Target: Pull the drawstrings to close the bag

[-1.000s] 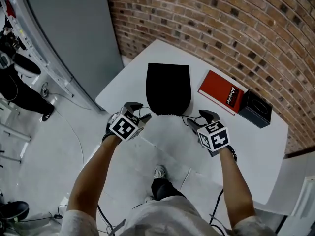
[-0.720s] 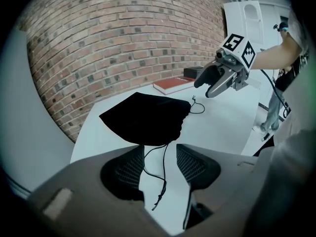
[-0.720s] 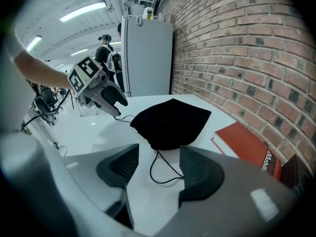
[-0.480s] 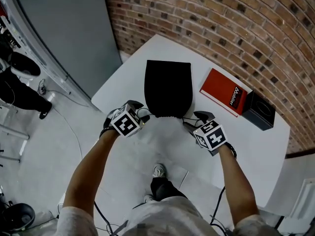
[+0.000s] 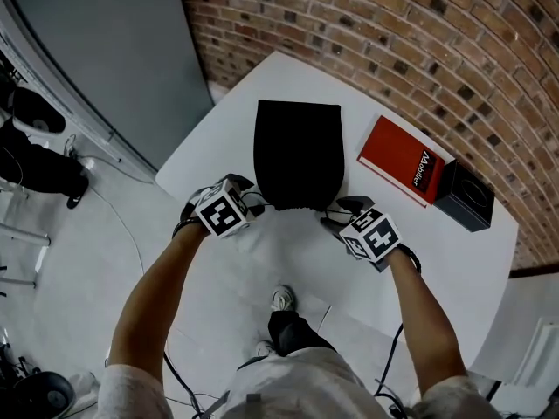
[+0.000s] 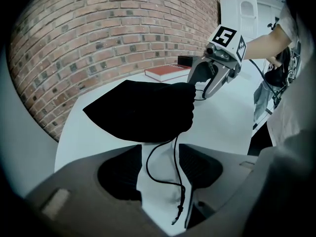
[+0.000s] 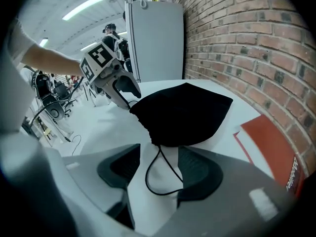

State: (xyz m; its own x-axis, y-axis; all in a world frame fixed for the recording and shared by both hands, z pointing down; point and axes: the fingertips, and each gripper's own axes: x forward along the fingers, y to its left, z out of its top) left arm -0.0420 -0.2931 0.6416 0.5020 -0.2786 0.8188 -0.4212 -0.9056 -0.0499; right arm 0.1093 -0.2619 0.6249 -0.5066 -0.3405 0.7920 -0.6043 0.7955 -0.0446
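Bag (image 5: pixel 297 151): a black drawstring pouch lying flat on the white table (image 5: pixel 437 251), its gathered mouth turned toward the person and set between the two tools, just ahead of each. One cord leaves each corner of the mouth, which is why a tool stands at either side.

Left gripper (image 5: pixel 247 201): aimed at the near left corner of the bag. Seen along its own jaws, the left cord (image 6: pixel 175 167) trails out of the mouth and runs down the gap, its knotted end lying close to one pad. The jaws are opening and stand wide; the pads do not press on the cord, so nothing is gripped.

Right gripper (image 5: pixel 336 212): mirrored at the near right corner. A loop of the right cord (image 7: pixel 158 181) lies on the table inside the gap. The jaws are closing from a wide spread but have not met the cord, so this tool also grips nothing.

The mouth looks partly puckered, not fully drawn. Each tool seems placed to straddle its cord so that a pinch and an outward pull, away from the other tool, would cinch the opening.

Beyond the right gripper, clear of the work: a red book (image 5: pixel 403 160) and a black box (image 5: pixel 463 197) touching it.
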